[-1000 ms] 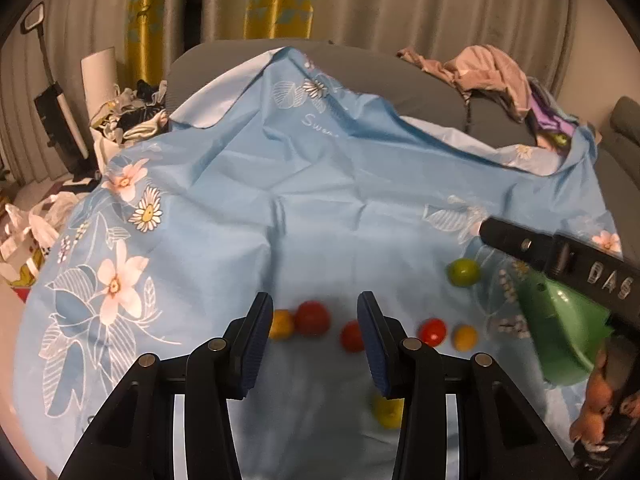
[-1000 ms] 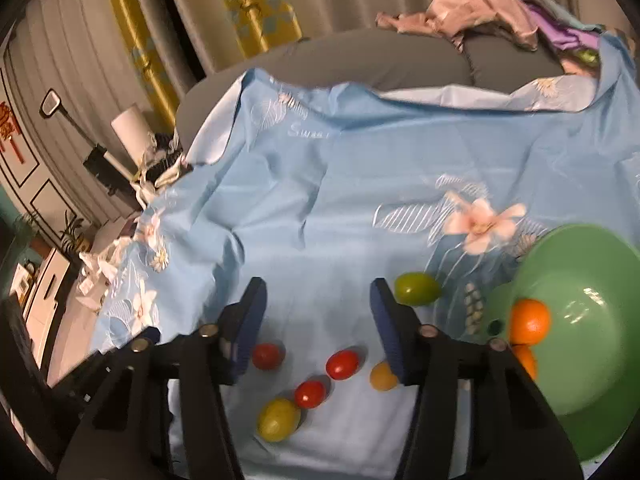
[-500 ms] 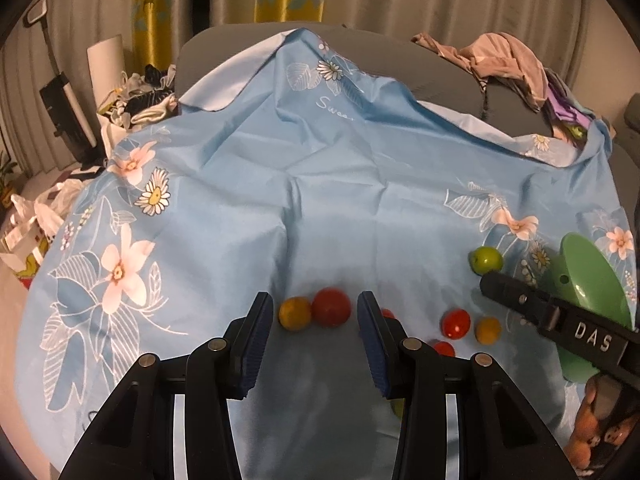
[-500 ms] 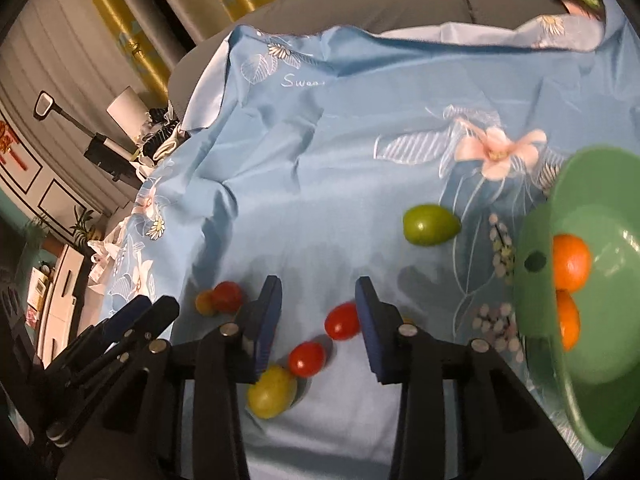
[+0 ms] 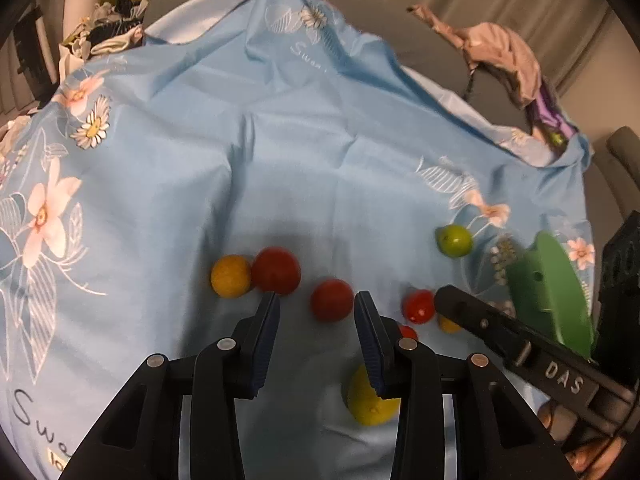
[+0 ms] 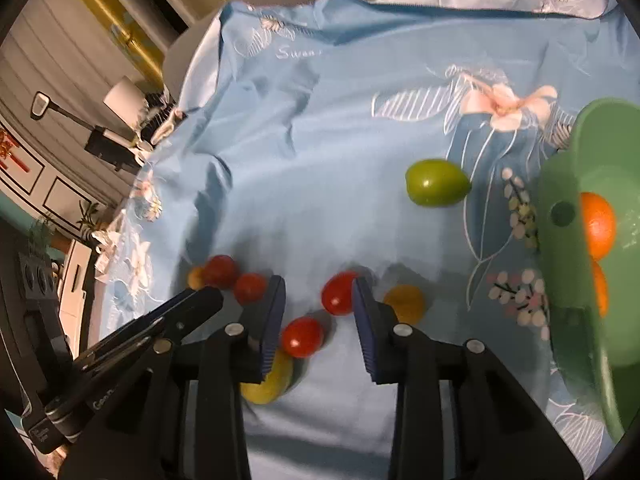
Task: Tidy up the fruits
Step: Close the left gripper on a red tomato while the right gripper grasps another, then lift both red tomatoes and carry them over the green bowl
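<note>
My two claws over the fruits

My left claw [image 5: 316,310] and right claw [image 6: 319,296] have just been closing, both still released; a red tomato [image 6: 339,293] sits at 12 o'clock between the right pads.

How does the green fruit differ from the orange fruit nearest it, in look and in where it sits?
The green fruit is egg-shaped with a pointed end; the orange fruit looks rounder, though it is partly hidden. The green fruit lies alone on the blue flowered cloth, while the orange fruit sits inside the green bowl, against a second orange one. Both are smooth-skinned, and neither is touched by a claw.
</note>
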{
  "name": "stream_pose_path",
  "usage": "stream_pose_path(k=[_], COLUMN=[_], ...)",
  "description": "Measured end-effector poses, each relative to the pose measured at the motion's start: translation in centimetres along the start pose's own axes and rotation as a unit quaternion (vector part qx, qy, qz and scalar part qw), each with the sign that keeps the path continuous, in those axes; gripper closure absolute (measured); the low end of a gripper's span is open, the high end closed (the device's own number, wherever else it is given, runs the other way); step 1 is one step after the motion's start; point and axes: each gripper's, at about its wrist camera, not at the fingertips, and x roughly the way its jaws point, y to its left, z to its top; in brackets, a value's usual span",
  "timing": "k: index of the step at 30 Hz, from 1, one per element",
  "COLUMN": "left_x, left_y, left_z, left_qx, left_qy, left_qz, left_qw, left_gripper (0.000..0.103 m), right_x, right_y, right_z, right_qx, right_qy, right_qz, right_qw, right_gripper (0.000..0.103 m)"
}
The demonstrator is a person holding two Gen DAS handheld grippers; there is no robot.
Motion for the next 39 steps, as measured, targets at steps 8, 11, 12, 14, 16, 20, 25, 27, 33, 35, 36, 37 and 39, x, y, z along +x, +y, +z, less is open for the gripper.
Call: stream_pose_path(k=[8, 11, 12, 14, 16, 20, 25, 27, 33, 35, 36, 37, 39], left_x=[2.6, 3.2, 3.2, 3.3, 3.2, 3.1, 2.9, 2.9, 2.6, 2.0, 1.5, 1.0, 0.0], left_y=[0.1, 0.0, -0.1, -0.2, -0.1, -0.2, -0.7, -0.9, -1.0, -1.3, -1.4, -1.5, -1.8], left_z=[0.5, 0.8, 0.8, 0.9, 0.8, 0.5, -0.2, -0.3, -0.5, -0.6, -0.6, -0.6, -0.6], left_qx=[-0.016, -0.018, -0.014, -0.011, -0.009, -0.006, 0.012, 0.018, 0.017, 0.02, 0.022, 0.023, 0.025], left_qy=[0.034, 0.037, 0.032, 0.028, 0.027, 0.026, 0.02, 0.016, 0.009, -0.001, -0.008, -0.014, -0.027], left_qz=[-0.008, -0.003, 0.001, 0.006, 0.007, 0.016, 0.03, 0.036, 0.042, 0.041, 0.038, 0.034, 0.029], left_qw=[0.9993, 0.9992, 0.9994, 0.9995, 0.9996, 0.9995, 0.9993, 0.9991, 0.9989, 0.9989, 0.999, 0.999, 0.9989], left_gripper=[0.064, 0.064, 0.064, 0.065, 0.068, 0.073, 0.073, 0.074, 0.076, 0.076, 0.076, 0.076, 0.076], right_x=[1.7, 2.0, 2.1, 2.1, 2.1, 2.8, 3.2, 3.3, 2.9, 2.3, 2.1, 1.7, 0.8], right_y=[0.1, 0.2, 0.2, 0.0, 0.2, 0.7, 0.5, 0.3, 0.3, 0.3, 0.4, 0.4, 0.5], right_z=[0.5, 0.7, 0.8, 0.8, 0.7, 0.3, 0.6, 0.6, 0.3, 0.3, 0.3, 0.3, 0.2], right_qx=[-0.016, -0.024, -0.025, -0.027, -0.031, -0.049, -0.051, -0.051, -0.042, -0.037, -0.036, -0.034, -0.032], right_qy=[0.016, 0.012, 0.011, 0.01, 0.012, 0.029, 0.019, 0.016, 0.01, 0.002, -0.002, -0.006, -0.018], right_qz=[-0.036, -0.045, -0.045, -0.044, -0.046, -0.059, -0.073, -0.072, -0.073, -0.066, -0.062, -0.058, -0.05], right_qw=[0.999, 0.999, 0.999, 0.999, 0.998, 0.997, 0.996, 0.996, 0.996, 0.997, 0.997, 0.998, 0.998], right_gripper=[0.07, 0.075, 0.076, 0.076, 0.076, 0.076, 0.077, 0.077, 0.077, 0.077, 0.077, 0.077, 0.077])
